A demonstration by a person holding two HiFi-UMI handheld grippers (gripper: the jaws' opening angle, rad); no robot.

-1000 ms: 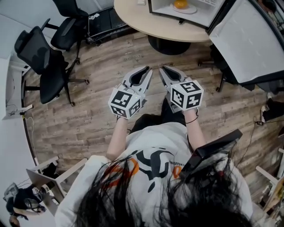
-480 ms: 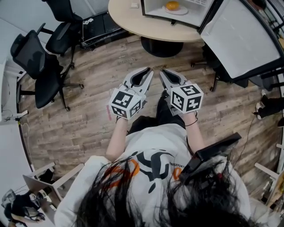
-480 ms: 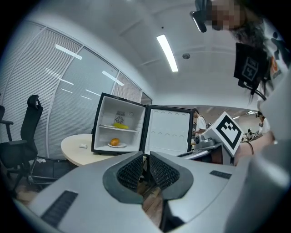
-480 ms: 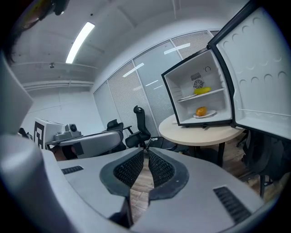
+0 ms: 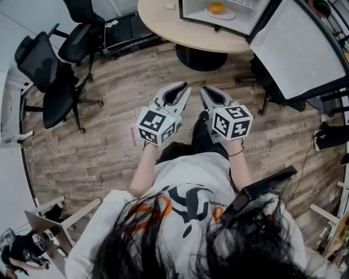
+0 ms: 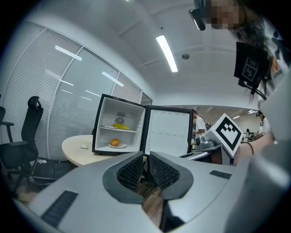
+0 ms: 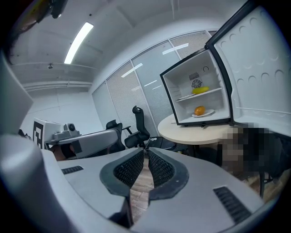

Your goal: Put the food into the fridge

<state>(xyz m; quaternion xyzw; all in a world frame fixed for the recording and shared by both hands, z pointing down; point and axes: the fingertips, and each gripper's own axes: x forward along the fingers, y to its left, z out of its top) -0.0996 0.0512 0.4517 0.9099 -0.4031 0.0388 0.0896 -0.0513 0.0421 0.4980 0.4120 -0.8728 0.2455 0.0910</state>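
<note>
A small black fridge [image 6: 119, 129] stands open on a round beige table [image 5: 180, 24], its door [image 5: 297, 46] swung wide to the right. Inside, an orange fruit [image 5: 216, 7] lies on a white plate on the bottom shelf, and a yellow food item [image 6: 119, 126] rests on the upper shelf. My left gripper [image 5: 186, 86] and right gripper [image 5: 203, 89] hang side by side over the wooden floor, well short of the table. Both are shut with nothing between the jaws. In the right gripper view the fruit [image 7: 199, 110] shows on its plate.
Two black office chairs [image 5: 52, 65] stand at the left on the wooden floor [image 5: 109, 131]. A dark treadmill-like base [image 5: 128, 30] lies behind them. The table's black pedestal [image 5: 203, 56] is straight ahead. A small white object [image 5: 170, 6] lies on the table.
The head view has shifted slightly; the table and fridge sit a little differently in frame. Both grippers stay together, shut and empty.
</note>
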